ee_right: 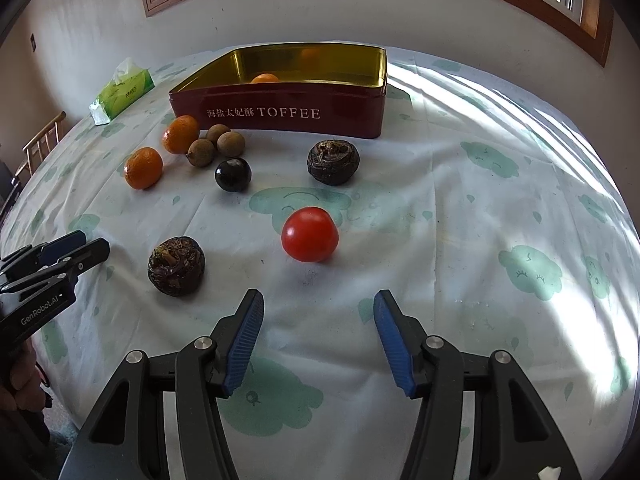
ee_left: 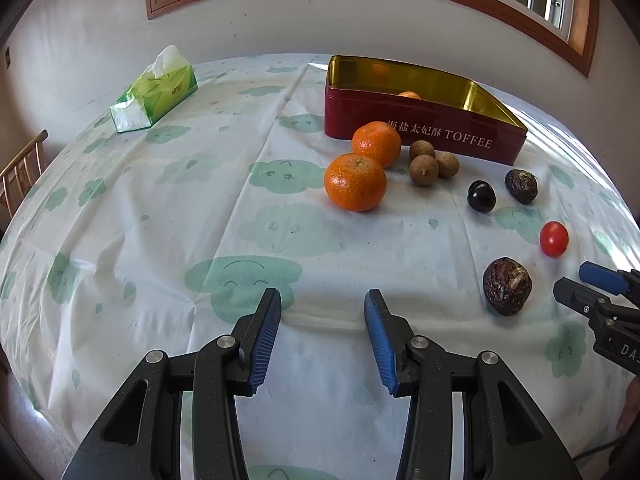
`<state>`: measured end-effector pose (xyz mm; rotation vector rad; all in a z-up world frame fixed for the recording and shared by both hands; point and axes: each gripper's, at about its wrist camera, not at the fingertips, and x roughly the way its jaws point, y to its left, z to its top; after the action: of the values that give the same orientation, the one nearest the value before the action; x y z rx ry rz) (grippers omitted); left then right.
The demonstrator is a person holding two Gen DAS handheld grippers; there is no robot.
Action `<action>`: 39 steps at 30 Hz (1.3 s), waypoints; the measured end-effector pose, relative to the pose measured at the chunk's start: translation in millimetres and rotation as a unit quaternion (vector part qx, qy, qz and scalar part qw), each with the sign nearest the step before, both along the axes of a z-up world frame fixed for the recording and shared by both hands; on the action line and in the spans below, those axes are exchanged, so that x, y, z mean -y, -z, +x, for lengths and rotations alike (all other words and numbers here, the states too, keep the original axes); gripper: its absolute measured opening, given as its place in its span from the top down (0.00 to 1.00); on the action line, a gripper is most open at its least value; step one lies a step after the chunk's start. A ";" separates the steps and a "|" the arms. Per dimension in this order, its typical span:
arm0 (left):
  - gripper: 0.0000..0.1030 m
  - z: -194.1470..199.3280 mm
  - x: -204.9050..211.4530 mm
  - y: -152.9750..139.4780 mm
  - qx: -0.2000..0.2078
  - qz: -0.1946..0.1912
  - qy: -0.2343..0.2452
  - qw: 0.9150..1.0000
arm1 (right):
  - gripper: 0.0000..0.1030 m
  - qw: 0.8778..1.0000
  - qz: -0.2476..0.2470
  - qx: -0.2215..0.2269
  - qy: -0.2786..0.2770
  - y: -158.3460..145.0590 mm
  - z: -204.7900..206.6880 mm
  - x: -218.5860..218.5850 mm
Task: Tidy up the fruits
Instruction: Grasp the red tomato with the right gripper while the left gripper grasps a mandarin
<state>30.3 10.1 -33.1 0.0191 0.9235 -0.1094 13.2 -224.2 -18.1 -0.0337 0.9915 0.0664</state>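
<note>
A red TOFFEE tin (ee_left: 460, 136) (ee_right: 352, 112) with a gold inside stands at the back and holds an orange (ee_left: 409, 95) (ee_right: 265, 78). In front of it lie two oranges (ee_left: 355, 182) (ee_right: 143, 168), three brown longans (ee_left: 434, 162) (ee_right: 216, 142), a black plum (ee_left: 481, 196) (ee_right: 233, 175), two dark water chestnuts (ee_left: 507, 286) (ee_right: 176, 266) and a red tomato (ee_left: 553, 239) (ee_right: 310, 234). My left gripper (ee_left: 323, 298) is open over bare cloth, nothing between its fingers. My right gripper (ee_right: 318, 298) is open just short of the tomato.
A green tissue pack (ee_left: 154, 92) (ee_right: 122, 92) lies at the back left. A wooden chair (ee_left: 22, 168) stands past the table's left edge. The cloth (ee_right: 480, 220) has a cloud print, sunlit on the right. Wall and window frame behind.
</note>
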 end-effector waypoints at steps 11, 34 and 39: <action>0.56 3.9 -6.0 1.7 0.017 -0.005 0.021 1.000 | 0.58 1.000 -0.017 0.017 -0.011 3.1 19.4 -8.3; 0.56 53.1 23.3 1.5 0.010 0.001 0.035 0.999 | 0.72 0.999 -0.016 0.033 -0.010 4.2 30.7 -4.7; 0.56 62.9 26.6 0.6 0.010 0.001 0.033 0.999 | 0.72 0.999 -0.017 0.036 -0.005 4.7 36.8 -2.3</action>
<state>93.2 -16.5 -33.6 0.0519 0.9036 -0.1687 50.0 -221.9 -22.9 -0.0708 0.9206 0.0571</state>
